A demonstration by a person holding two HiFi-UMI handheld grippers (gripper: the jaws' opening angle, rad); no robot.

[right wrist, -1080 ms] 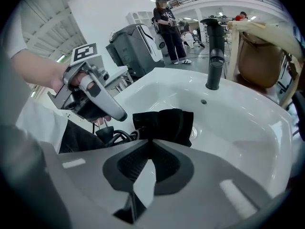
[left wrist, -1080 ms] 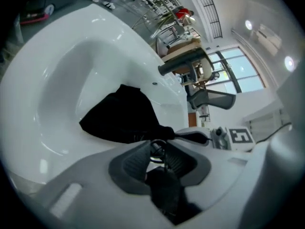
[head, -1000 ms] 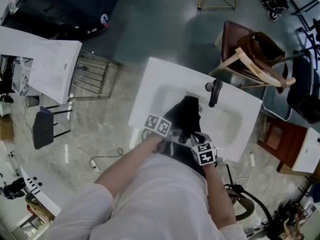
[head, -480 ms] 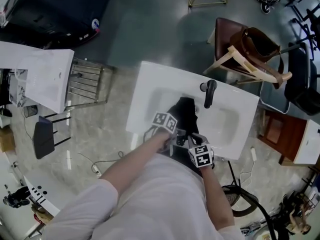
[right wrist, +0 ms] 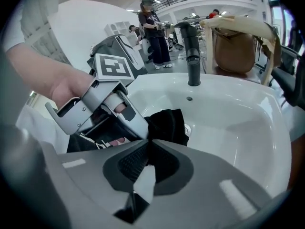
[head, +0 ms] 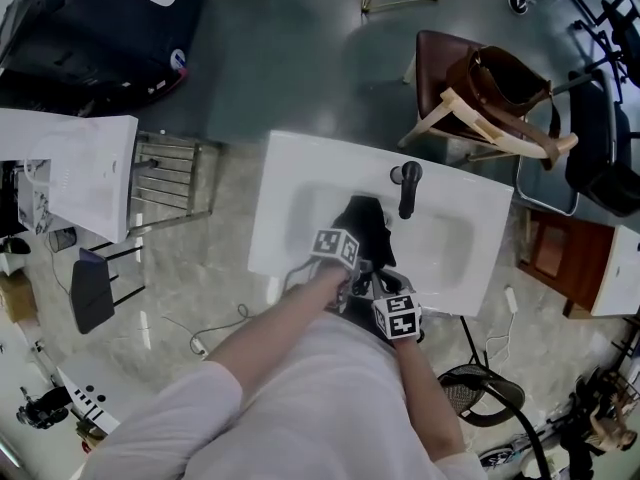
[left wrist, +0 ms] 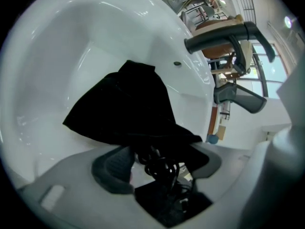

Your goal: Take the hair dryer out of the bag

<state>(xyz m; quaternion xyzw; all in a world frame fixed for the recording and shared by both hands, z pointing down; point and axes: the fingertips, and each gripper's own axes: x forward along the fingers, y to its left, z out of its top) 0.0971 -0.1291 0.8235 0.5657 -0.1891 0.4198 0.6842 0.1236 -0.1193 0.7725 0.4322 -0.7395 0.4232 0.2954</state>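
Item: bag (left wrist: 124, 104), lying in sink (head: 290, 158) basin, hair dryer hidden inside. Right claw (right wrist: 147, 149) pinching bag fabric. Left claw (left wrist: 160, 157), having just been opening, straddling cord (left wrist: 159, 171). I'm risking snagging cord, dragging bag along.

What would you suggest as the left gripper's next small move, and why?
Probably ease the left gripper deeper into the bag and close on the black cord. Its jaws have just been opening, with the cord between them, while the right gripper holds the bag's edge.
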